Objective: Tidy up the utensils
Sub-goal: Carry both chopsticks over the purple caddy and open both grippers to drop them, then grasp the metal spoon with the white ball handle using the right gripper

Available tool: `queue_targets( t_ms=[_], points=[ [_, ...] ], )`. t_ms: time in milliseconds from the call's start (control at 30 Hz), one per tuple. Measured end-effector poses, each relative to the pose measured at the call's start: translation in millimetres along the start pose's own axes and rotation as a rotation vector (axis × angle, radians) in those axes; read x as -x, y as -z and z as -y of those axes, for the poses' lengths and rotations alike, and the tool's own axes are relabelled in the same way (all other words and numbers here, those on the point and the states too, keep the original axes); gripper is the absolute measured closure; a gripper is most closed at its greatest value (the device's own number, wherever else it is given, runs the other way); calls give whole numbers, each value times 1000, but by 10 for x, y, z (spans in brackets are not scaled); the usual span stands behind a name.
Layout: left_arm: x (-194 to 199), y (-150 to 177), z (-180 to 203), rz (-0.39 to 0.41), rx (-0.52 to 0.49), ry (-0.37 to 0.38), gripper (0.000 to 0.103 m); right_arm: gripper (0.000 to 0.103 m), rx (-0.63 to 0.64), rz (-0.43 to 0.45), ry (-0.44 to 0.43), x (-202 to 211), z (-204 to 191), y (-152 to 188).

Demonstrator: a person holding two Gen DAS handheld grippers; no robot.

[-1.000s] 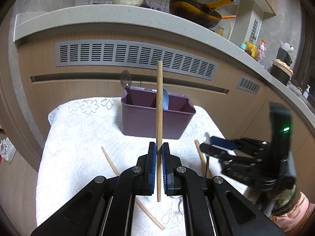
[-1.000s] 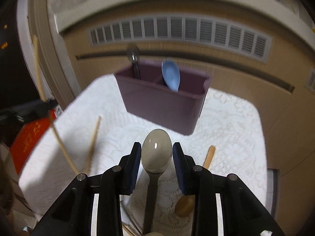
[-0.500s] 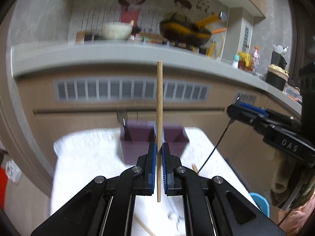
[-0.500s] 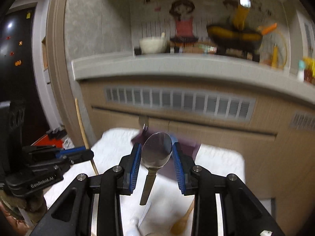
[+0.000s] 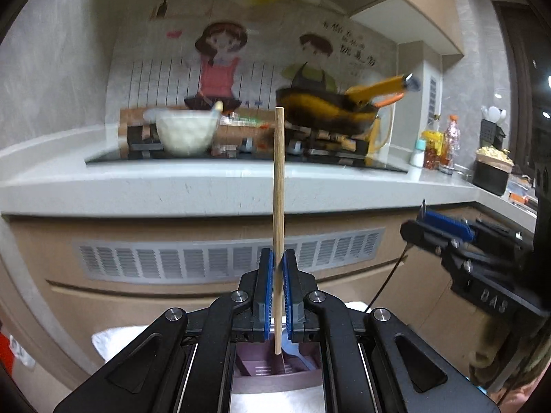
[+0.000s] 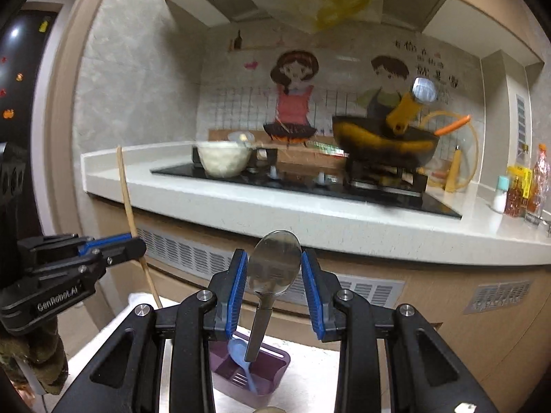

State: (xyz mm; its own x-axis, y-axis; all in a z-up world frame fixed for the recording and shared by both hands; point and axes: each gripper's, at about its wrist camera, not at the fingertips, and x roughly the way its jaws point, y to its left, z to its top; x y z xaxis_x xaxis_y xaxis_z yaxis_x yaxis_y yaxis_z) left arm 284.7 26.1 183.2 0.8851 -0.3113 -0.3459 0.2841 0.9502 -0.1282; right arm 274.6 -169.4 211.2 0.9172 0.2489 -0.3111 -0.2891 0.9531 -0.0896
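Note:
My left gripper (image 5: 278,266) is shut on a wooden chopstick (image 5: 279,186) held upright, its lower tip just above the purple utensil holder (image 5: 275,373). My right gripper (image 6: 274,268) is shut on a metal spoon (image 6: 273,268), gripped by the bowl, handle hanging down over the purple utensil holder (image 6: 253,371). A blue spoon (image 6: 241,358) stands in the holder. The left gripper with its chopstick (image 6: 129,213) shows at the left of the right wrist view. The right gripper (image 5: 444,230) shows at the right of the left wrist view.
The holder stands on a white lace cloth (image 6: 310,378) over a low table. Behind is a kitchen counter (image 5: 206,186) with a white bowl (image 5: 186,134), a wok (image 5: 330,112) on a stove, and bottles (image 5: 437,144) at the right. Vented cabinet fronts (image 5: 172,261) lie below.
Both grippers have risen and tilted up with their utensils; the holder has dropped to the bottom of both views, and the counter now fills them.

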Motion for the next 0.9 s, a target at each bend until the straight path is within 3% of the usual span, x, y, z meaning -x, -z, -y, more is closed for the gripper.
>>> queue_targets(
  t_ms=[233, 467, 533, 567, 700, 767, 833, 900],
  points=[
    [-802, 508, -188, -172, 58, -8, 97, 73, -15, -135, 11, -663, 8, 516],
    [-1298, 1013, -316, -345, 107, -20, 91, 69, -118, -355, -110, -1214, 18, 1094],
    [-1260, 1065, -334, -345, 121, -27, 76, 50, -137, -406, -123, -1291, 18, 1227],
    [-1209, 1078, -338, -336, 125, -33, 73, 46, -143, -409, -118, -1284, 26, 1270],
    [-873, 1176, -308, -302, 98, -73, 45, 43, -141, -375, -99, -1025, 74, 1348],
    [-681, 1299, -260, -305, 76, -99, 41, 39, -137, -366, -92, -875, 82, 1382],
    [-514, 1440, -273, -327, 75, -104, 41, 23, -107, -365, -72, -650, 46, 1472],
    [-355, 1627, -244, -358, 79, -104, 40, 18, -72, -378, -69, -434, -17, 1599]
  ],
)
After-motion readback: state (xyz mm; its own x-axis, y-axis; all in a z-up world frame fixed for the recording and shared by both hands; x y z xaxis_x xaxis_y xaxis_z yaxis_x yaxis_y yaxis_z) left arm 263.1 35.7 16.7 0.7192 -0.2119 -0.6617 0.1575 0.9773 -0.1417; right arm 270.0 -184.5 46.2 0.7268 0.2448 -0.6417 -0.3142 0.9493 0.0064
